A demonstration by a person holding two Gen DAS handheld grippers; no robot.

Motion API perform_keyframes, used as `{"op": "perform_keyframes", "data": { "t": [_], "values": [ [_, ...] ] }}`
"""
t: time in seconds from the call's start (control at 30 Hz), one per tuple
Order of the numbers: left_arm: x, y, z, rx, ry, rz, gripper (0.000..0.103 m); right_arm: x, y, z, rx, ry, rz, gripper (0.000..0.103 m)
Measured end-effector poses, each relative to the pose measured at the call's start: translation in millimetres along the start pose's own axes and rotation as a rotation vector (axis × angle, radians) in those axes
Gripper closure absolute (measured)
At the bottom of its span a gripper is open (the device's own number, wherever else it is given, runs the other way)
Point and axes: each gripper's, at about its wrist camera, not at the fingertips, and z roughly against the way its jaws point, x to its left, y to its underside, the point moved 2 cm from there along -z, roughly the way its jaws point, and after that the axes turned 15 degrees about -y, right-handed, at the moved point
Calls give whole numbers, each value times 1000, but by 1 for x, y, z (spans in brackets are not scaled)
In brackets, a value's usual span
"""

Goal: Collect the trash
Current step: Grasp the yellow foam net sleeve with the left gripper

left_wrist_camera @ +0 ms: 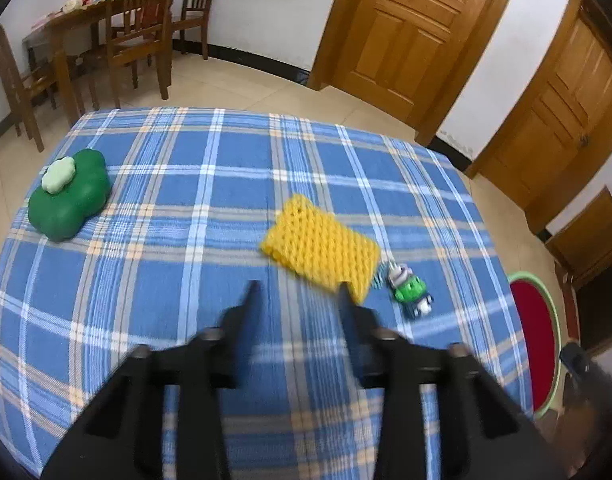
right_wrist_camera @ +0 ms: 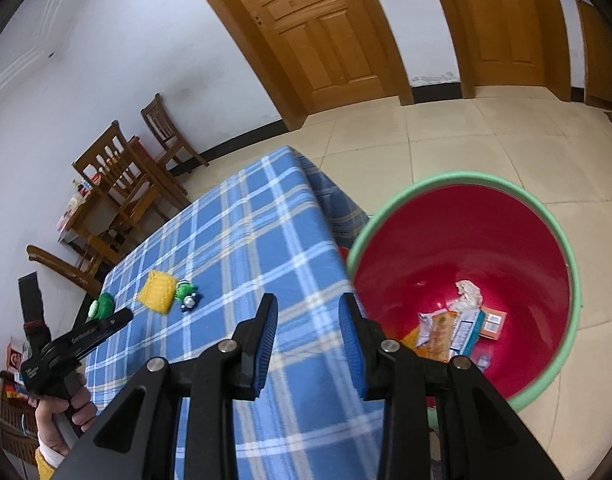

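A yellow foam net sleeve [left_wrist_camera: 321, 246] lies on the blue plaid tablecloth [left_wrist_camera: 186, 220], just ahead and right of my open, empty left gripper [left_wrist_camera: 300, 290]. A small green toy car [left_wrist_camera: 410, 294] sits right of the sleeve. My right gripper [right_wrist_camera: 309, 308] is open and empty, held above the table edge beside a red bin with a green rim [right_wrist_camera: 465, 240]. Wrappers, a small box and crumpled paper [right_wrist_camera: 453, 330] lie in the bin. The sleeve [right_wrist_camera: 156, 291], the toy [right_wrist_camera: 188, 294] and the left gripper [right_wrist_camera: 82, 336] show in the right wrist view.
A green flower-shaped box [left_wrist_camera: 70, 194] stands at the table's left side. The bin [left_wrist_camera: 535, 340] stands on the tiled floor off the table's right edge. Wooden chairs and a dining table [left_wrist_camera: 106, 36] stand behind, with wooden doors [left_wrist_camera: 401, 36] on the far wall.
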Motion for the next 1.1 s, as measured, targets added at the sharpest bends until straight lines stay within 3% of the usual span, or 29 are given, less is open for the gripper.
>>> {"op": "perform_keyframes", "data": {
  "t": [0.3, 0.57, 0.73, 0.8, 0.93, 1.1],
  "values": [
    [-12, -21, -30, -8, -78, -87, 49, 19, -4, -21, 40, -7, 30, 68],
    [-15, -20, -45, 6, -45, -96, 49, 30, -6, -41, 74, -11, 43, 68],
    [-14, -16, -43, 10, 46, -65, 82, 37, -7, -55, 94, -10, 59, 68],
    [-14, -15, -41, 2, 61, -62, 89, 41, -7, -62, 105, -11, 67, 68],
    [-5, -11, -38, 19, 116, -21, 93, 48, -5, -74, 131, -18, 85, 68],
    [20, -6, -23, 5, 127, 39, 93, 62, -3, -89, 164, -28, 125, 68]
  ]
}}
